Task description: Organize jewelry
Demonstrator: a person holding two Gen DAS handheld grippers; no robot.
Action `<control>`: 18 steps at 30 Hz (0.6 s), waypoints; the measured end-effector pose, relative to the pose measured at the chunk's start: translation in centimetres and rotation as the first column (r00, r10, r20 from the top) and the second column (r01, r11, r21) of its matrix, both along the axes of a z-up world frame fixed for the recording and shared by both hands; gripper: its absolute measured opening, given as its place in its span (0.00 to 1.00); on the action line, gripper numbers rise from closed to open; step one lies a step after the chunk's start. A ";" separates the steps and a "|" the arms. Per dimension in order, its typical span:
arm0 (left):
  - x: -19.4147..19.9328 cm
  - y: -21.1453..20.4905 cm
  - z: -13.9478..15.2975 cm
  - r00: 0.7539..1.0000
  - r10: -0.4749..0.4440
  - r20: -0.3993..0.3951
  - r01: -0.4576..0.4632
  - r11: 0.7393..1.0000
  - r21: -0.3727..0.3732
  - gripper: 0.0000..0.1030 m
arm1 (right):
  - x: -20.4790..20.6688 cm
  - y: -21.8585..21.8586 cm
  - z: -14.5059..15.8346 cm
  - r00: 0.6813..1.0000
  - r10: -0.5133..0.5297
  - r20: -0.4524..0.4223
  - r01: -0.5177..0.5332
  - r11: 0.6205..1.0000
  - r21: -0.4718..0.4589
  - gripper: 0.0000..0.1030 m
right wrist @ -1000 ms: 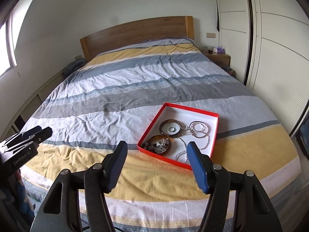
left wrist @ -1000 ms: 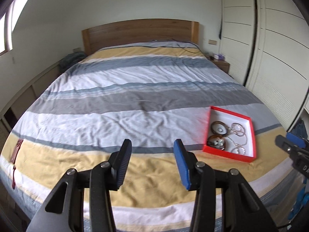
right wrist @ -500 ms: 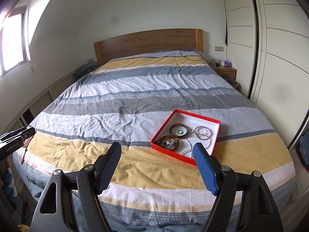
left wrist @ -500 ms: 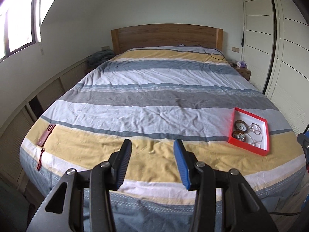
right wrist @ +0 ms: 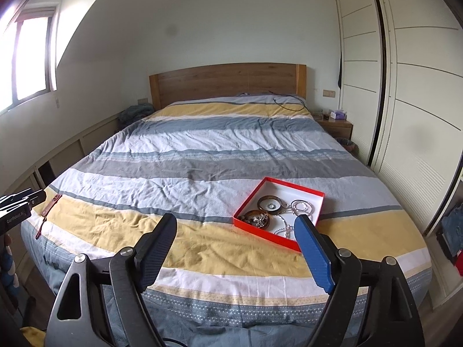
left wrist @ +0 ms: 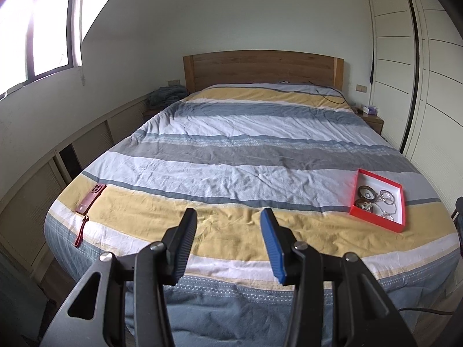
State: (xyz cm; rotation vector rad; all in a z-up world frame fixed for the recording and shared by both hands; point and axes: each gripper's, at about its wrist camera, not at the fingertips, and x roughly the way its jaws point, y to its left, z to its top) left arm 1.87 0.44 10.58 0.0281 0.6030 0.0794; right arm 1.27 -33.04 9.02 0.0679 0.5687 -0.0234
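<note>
jewelry box on bed: both grippers backed off

item: red box (right wrist: 279, 217) w/ bangles (right wrist: 270, 203), chains (right wrist: 301, 206), on striped duvet (right wrist: 202, 156) near foot edge; approx 1 o'clock from right gripper (right wrist: 235, 250), 2 o'clock from left gripper (left wrist: 230, 244). 
change vs 1 s ago: box smaller in both views, more bed visible, so both pulled away. 
fingers: left parted, nothing held; right opening wider, empty. 
other: red phone case (left wrist: 90, 198) at 10 o'clock, left view. 
meaning: prob. sorting finished or paused.

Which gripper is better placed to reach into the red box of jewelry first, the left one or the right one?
Probably the right gripper: the red box lies just ahead of its empty, opening jaws. From the left gripper, it sits far off to the side.
</note>
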 end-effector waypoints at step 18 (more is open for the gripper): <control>-0.3 -0.2 -1.2 0.999 -0.044 0.021 0.045 0.998 -0.045 0.43 | -0.2 1.9 -1.0 1.000 0.001 0.005 -0.001 0.999 -0.033 0.83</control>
